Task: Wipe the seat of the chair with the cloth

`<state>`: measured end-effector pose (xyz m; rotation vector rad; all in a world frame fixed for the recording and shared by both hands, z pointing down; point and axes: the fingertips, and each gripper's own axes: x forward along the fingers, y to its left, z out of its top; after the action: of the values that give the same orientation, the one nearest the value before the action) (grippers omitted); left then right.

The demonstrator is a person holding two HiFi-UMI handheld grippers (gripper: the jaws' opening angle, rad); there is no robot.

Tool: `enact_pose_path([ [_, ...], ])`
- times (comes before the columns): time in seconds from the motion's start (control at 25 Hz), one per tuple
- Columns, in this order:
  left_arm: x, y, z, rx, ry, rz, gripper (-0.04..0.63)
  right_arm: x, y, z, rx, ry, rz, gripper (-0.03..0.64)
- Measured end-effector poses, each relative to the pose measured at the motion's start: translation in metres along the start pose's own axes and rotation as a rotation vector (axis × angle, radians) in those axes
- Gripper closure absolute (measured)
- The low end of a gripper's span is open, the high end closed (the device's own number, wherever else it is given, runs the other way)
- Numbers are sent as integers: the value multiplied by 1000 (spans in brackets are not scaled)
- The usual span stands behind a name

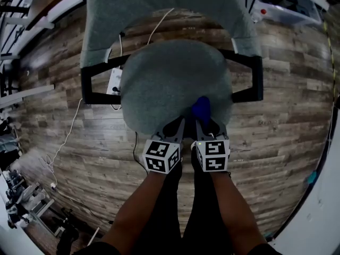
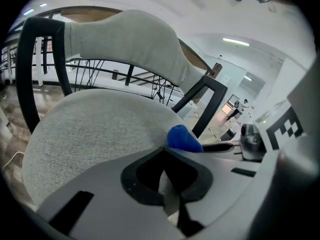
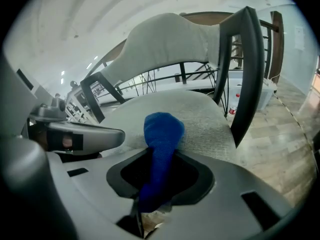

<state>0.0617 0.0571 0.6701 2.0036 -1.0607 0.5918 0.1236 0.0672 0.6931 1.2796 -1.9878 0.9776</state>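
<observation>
The chair's round grey fabric seat [image 1: 170,78] fills the middle of the head view, with black armrests [image 1: 98,84] on both sides and a grey backrest [image 1: 159,9] beyond. My right gripper [image 1: 202,122] is shut on a blue cloth [image 1: 201,108], whose free end rests on the seat's near right edge. The cloth [image 3: 162,134] stands bunched up between the jaws in the right gripper view. My left gripper [image 1: 178,124] hovers beside it at the seat's front edge, shut with nothing between its jaws. In the left gripper view the cloth [image 2: 183,139] shows to the right.
Wood-plank floor [image 1: 276,89] surrounds the chair. A white cable [image 1: 69,137] and a power strip [image 1: 113,82] lie on the floor at left. Clear plastic bins [image 1: 287,4] stand at the far right. Metal racks [image 1: 16,201] line the left side.
</observation>
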Motion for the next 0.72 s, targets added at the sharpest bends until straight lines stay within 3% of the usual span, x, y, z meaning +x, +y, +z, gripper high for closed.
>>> enact_pose_path([
  [0.36, 22, -31, 1, 37, 27, -44, 588, -15, -33, -5, 8, -14, -28, 508],
  [0.72, 32, -46, -1, 41, 47, -66, 588, -24, -57, -10, 92, -23, -70, 508],
])
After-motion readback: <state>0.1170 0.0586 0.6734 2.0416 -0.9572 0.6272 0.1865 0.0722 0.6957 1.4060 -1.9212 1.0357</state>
